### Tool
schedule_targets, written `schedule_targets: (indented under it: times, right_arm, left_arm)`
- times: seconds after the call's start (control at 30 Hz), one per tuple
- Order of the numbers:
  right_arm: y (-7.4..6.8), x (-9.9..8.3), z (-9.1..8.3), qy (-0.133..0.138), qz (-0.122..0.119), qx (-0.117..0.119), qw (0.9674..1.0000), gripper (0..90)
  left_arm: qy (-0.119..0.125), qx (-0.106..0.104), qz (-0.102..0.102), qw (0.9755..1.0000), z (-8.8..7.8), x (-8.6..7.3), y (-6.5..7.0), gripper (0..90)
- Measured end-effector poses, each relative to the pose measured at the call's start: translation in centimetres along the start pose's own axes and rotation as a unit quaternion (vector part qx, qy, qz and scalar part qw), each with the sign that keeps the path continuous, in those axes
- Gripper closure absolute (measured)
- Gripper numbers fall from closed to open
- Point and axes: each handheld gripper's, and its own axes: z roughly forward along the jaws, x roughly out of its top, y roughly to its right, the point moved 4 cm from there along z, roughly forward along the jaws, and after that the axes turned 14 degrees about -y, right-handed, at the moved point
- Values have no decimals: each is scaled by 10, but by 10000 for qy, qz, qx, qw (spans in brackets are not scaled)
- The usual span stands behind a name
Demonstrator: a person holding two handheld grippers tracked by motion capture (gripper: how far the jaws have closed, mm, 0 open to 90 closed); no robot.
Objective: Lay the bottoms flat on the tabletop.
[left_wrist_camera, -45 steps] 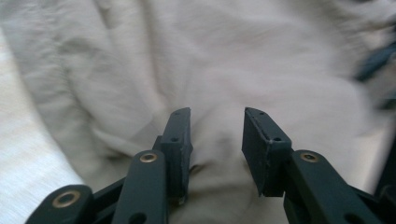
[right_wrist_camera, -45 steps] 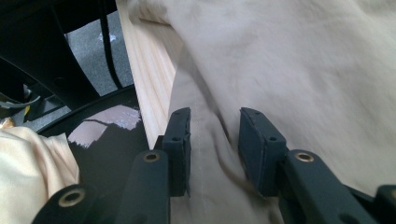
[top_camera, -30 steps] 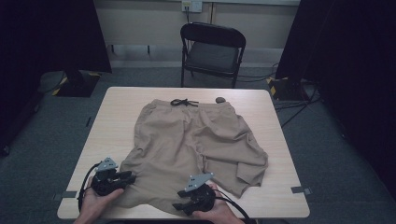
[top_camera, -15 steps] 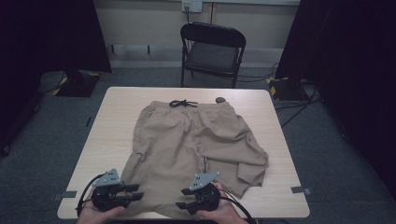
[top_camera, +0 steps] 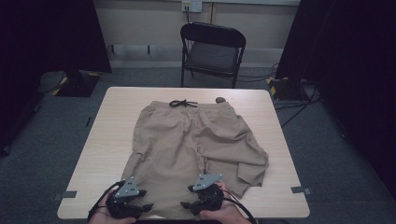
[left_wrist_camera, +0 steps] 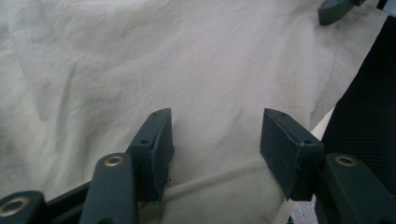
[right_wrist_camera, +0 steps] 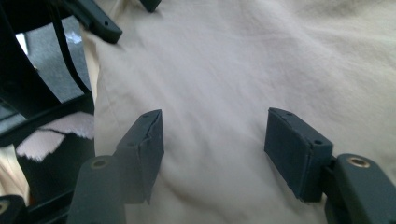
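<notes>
Black jaws of the left gripper stand wide apart over the near hem of the shorts; in the left gripper view the pads have just been opening, and tan cloth lies flat under the gap, not pinched by either pad. The right gripper sits close beside it at the near edge, its jaws also spread and just opened further; in the right gripper view the same pale fabric runs loose between the pads, with neither pressing on it. Each gripper is held by a hand at the bottom of the high view, left hand and right hand, with a grey plate on top and a cable trailing off.

The shorts lie spread on the light wooden surface, waistband at the far side, legs toward the person. The left leg reaches the near edge between the two grippers; the right leg is folded and rumpled near the surface's right side. A dark drawstring is knotted at the waistband, and a small dark object sits just beyond it.

Past the surface stands a black folding chair against the wall, on grey carpet
</notes>
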Motion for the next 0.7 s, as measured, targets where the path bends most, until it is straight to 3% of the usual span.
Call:
schedule_targets:
  times: [0.1, 0.13, 0.2, 0.27, 0.3, 0.33, 0.4, 0.47, 0.57, 0.63, 0.7]
  right_arm:
    - [-6, -6, -3, -25, -65, -46, 10000, 354]
    - [-7, -7, -4, -36, -79, -51, 9999, 353]
    - [-9, -9, -6, -88, -97, -58, 9999, 352]
    - [-9, -9, -8, -176, -59, 47, 9998, 313]
    - [-8, -7, -9, -258, -14, 118, 9996, 301]
    - [-5, -5, -11, -213, 39, 138, 9997, 313]
    - [2, 1, -15, -67, 79, 78, 9999, 319]
    - [13, 10, -21, 109, 209, -21, 9997, 316]
    - [32, 20, -30, 287, 415, -229, 9985, 326]
    - [44, 20, -39, 383, 569, -396, 9969, 335]
    - [54, 14, -49, 429, 729, -522, 9950, 343]
  left_arm:
    - [-86, 61, 164, 9998, 0, 0, 2, 393]
    - [-173, -13, 154, 9997, -1, 0, 2, 381]
    - [-179, -168, 64, 9997, -3, -1, 0, 376]
    - [118, -392, -236, 9989, -8, -2, -12, 378]
    - [318, -528, -405, 9973, -12, 0, -21, 389]
    - [458, -529, -538, 9961, -15, 2, -29, 411]
    - [719, -277, -858, 9933, -21, 10, -52, 456]
    - [925, -161, -1235, 9879, -25, 24, -75, 483]
    - [1087, -232, -1525, 9820, -21, 41, -96, 499]
    - [1115, -136, -1487, 9825, -14, 48, -101, 519]
    - [965, -72, -1433, 9849, -3, 53, -104, 523]
